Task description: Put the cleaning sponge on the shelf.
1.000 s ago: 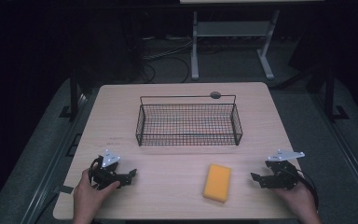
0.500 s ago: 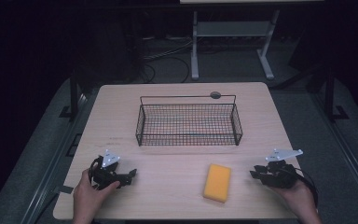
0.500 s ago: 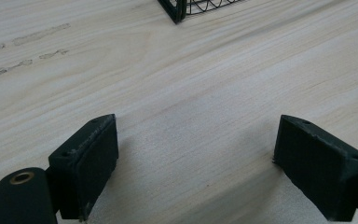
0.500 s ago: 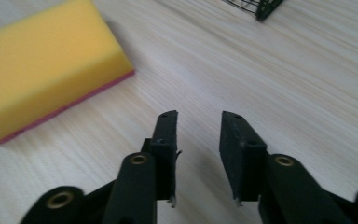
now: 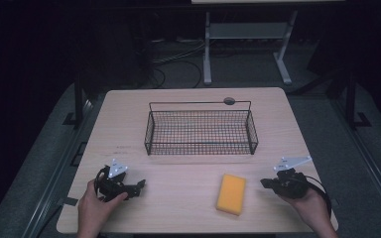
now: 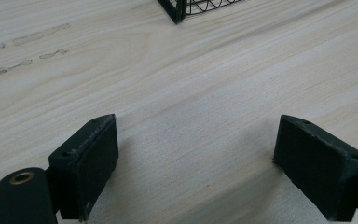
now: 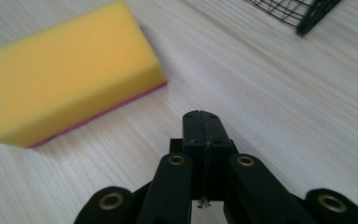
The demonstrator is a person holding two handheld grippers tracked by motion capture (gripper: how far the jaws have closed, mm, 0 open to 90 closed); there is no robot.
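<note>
On pale wood-grain tabletop (image 5: 188,198), near edge: item 1, yellow rectangular foam sponge w/ pink scourer underside (image 5: 231,193), lying flat, approx. 5 o'clock of table centre, long axis running roughly 12–6 w/ slight tilt; apart from everything else. Item 2, right gripper (image 5: 267,183), black, held in hand at 3 o'clock of sponge, near but not touching; jaws pressed together, nothing between them. In right gripper view the sponge (image 7: 70,70) sits at 10–11 o'clock of the fingertips (image 7: 204,122), long side presented. Item 3, left gripper (image 5: 140,186), at 9 o'clock of sponge, well apart; jaws spread wide over bare wood, pads (image 6: 88,158) empty. Item 4, black wire-mesh rectangular basket (image 5: 201,130), empty, at 12 o'clock of sponge, mid-table. Judgement: right gripper is nearer; it would need to open, then swing toward 9–10 o'clock to span the sponge's short width. Probable destination: basket.
</note>
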